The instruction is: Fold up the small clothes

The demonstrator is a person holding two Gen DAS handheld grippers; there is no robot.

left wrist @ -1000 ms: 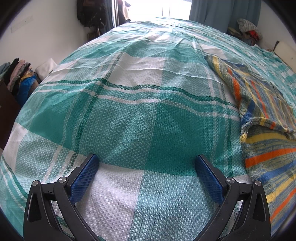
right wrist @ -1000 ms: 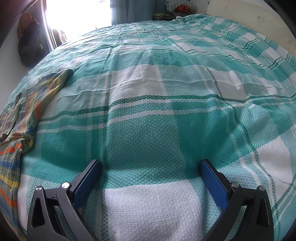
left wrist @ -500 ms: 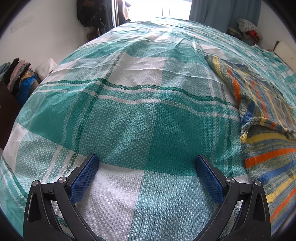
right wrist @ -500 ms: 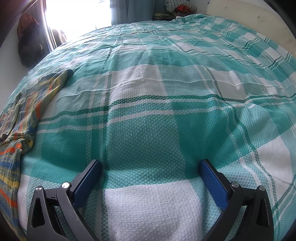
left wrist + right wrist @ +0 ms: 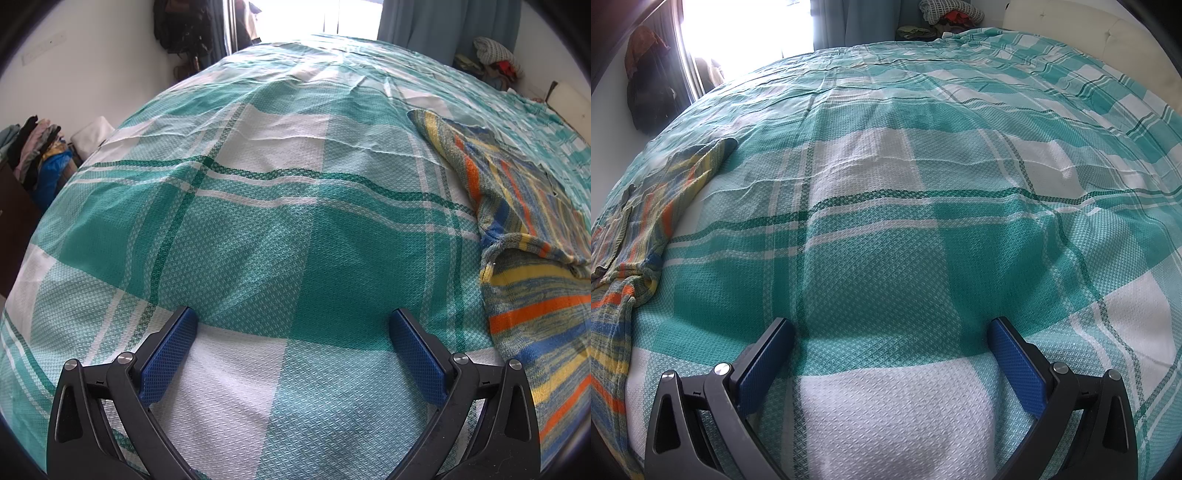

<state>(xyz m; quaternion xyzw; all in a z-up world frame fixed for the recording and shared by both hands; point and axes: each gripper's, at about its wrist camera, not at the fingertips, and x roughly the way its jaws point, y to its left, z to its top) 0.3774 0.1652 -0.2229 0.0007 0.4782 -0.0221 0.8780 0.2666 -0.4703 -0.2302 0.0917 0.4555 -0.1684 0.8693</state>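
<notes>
Folding hasn't begun, by the look of it: striped garment (image 5: 532, 258) lies loosely spread on the checked bedspread (image 5: 280, 229), between both tools. Left gripper (image 5: 293, 326) and right gripper (image 5: 891, 332) gape wide, empty, over bare cover.

Right gripper (image 5: 890, 332) at 6 o'clock, jaws spread wide w/ blue pads (image 5: 1015, 369) over the green-and-white plaid bedspread (image 5: 886, 221), nothing between them. Striped garment (image 5: 631, 229) (blue, orange, yellow) lies rumpled along the frame's 9 o'clock edge, well apart from the gripper, one end reaching toward 10 o'clock. Bright window (image 5: 746, 33) at 11 o'clock w/ dark clothes (image 5: 646, 88) hanging beside it, a pile of clothes (image 5: 949, 11) at 12, pale headboard (image 5: 1108, 40) at 1–2 o'clock.
</notes>
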